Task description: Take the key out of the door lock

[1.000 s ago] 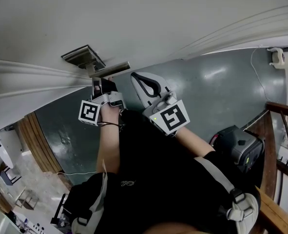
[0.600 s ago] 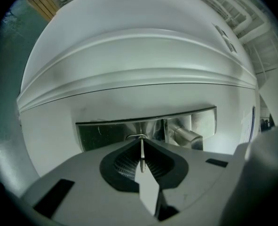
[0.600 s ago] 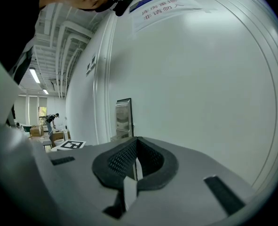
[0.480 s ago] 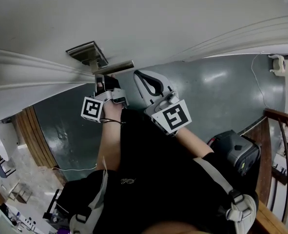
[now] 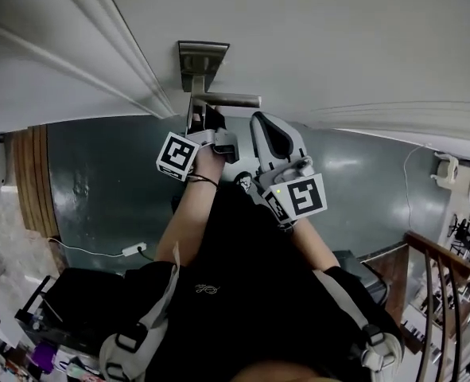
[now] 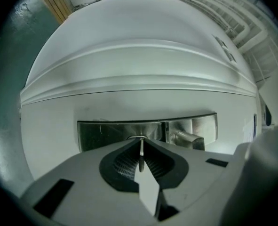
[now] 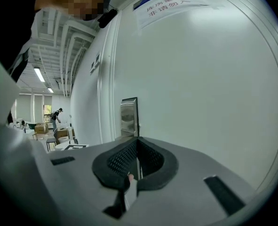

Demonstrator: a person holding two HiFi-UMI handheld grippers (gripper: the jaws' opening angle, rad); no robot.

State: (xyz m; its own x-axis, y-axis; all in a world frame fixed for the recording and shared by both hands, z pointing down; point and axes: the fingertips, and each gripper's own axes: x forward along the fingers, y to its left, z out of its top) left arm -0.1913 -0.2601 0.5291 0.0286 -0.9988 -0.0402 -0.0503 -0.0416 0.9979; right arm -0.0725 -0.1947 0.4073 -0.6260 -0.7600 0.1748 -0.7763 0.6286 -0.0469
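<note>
compared with a second back, shows the door (image 5: 314,30) from a swung head angle: lock plate (image 5: 201,58) now at 12 o'clock of the head view instead of 10 o'clock, door handle (image 5: 228,99) just below it at 6 o'clock. keeps left gripper (image 6: 141,145) parked at the same spot on the plate under the handle, with only a slight wrist twist and no pull-back visible. reads as a grip-settling or key-turning step, extraction not yet begun. pinches the left jaws almost fully together on a thin metal sliver seen edge-on, taken to be the key (image 6: 141,157), right against the plate face at 12 o'clock of the left gripper view; blade depth in the cylinder hidden behind the jaw tips, so not tellable. holds right gripper (image 7: 137,142) with jaws closed together on nothing, just beside the left one at its 3 o'clock in the head view, aimed along bare door with the plate at 12 o'clock beyond its tips. probably calls next for a straight pull away from the door, key kept level to avoid binding. containers: only the lock itself as a holder, presumably with the key blade in it, unconfirmed; black bulky thing (image 5: 67,305) on the floor at 8 o'clock of the head view, contents not visible.
</note>
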